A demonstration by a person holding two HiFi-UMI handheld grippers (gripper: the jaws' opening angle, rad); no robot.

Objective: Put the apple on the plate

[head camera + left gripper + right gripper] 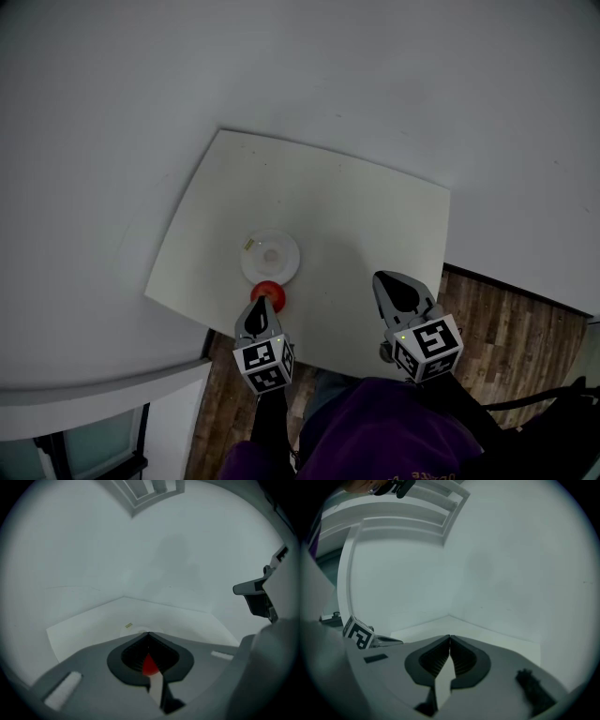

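The left claw (262, 305) has its jaws closed tip to tip and grips nothing. Through the slit behind the tips, its own view shows a sliver of red: the apple (269, 292), lying on the table (366, 206) just ahead of the claw's nose. Just beyond the apple sits the plate (286, 246), bare but for a small yellowish speck I cannot identify. Well off to the right of both, the right claw (388, 283) hovers over the table's near part, jaws likewise shut and empty. By my reading the task has barely begun: the apple is neither gripped nor on the plate, so opening, grasping, lifting and setting down all remain. The left claw's own jaws hide most of the apple, and whether it touches the plate's rim is hard to tell
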